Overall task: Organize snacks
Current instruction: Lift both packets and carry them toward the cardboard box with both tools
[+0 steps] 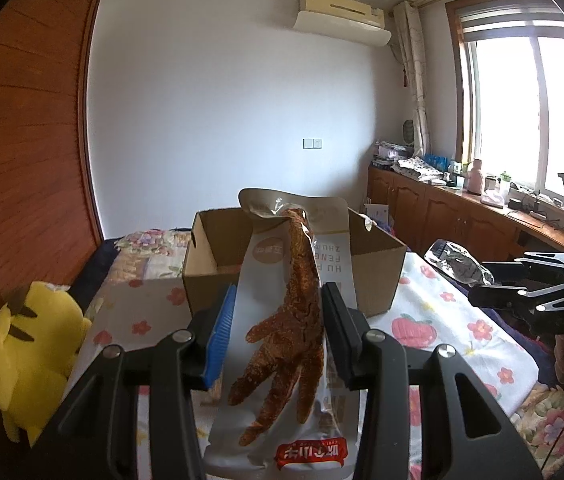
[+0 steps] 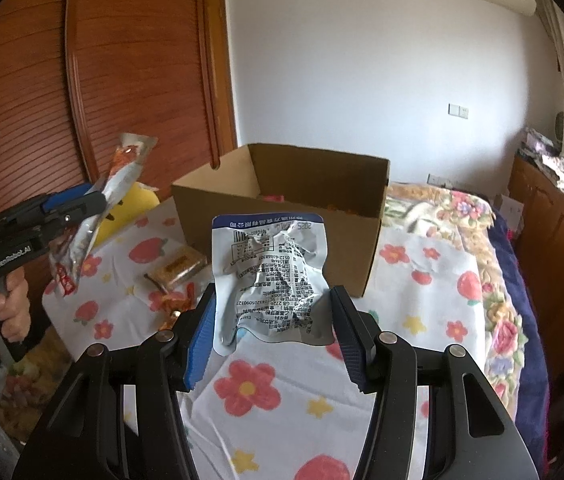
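My left gripper (image 1: 278, 316) is shut on a white chicken-foot snack packet (image 1: 286, 320) and holds it up in front of the open cardboard box (image 1: 374, 276). My right gripper (image 2: 274, 320) is shut on a crumpled silver-and-blue snack pouch (image 2: 266, 276), held above the cloth in front of the same box (image 2: 322, 240). The left gripper (image 2: 82, 204) with its packet (image 2: 102, 208) shows at the left of the right wrist view. The right gripper (image 1: 498, 284) with its pouch (image 1: 458, 264) shows at the right of the left wrist view. Some snacks lie inside the box.
A flowered cloth (image 2: 422, 300) covers the bed. More snack packets (image 2: 174, 276) lie on it left of the box. A yellow plush toy (image 1: 30, 352) sits at the bed's left edge. Wooden wardrobe doors (image 1: 22, 140) stand left; cabinets (image 1: 442, 208) line the window wall.
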`<control>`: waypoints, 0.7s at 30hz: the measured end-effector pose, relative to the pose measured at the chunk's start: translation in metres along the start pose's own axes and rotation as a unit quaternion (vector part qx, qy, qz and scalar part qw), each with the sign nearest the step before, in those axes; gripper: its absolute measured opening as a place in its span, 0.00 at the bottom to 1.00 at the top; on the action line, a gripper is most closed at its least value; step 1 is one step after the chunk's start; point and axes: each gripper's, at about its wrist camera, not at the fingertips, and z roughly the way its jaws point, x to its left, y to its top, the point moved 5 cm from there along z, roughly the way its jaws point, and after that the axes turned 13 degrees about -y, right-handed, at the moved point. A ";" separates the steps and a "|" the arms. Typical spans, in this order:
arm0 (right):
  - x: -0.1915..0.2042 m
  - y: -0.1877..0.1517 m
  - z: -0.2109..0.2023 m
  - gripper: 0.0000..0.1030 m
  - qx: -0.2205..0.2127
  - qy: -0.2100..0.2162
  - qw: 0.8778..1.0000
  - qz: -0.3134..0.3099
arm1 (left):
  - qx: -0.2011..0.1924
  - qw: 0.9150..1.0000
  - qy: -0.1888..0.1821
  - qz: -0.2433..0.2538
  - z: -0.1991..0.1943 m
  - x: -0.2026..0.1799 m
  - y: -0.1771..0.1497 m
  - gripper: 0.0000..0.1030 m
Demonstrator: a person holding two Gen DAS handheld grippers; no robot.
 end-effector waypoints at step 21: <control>-0.006 0.092 0.107 0.54 -0.028 0.002 1.000 -0.002 | -0.006 0.999 -0.007 0.043 0.114 0.039 0.077 0.41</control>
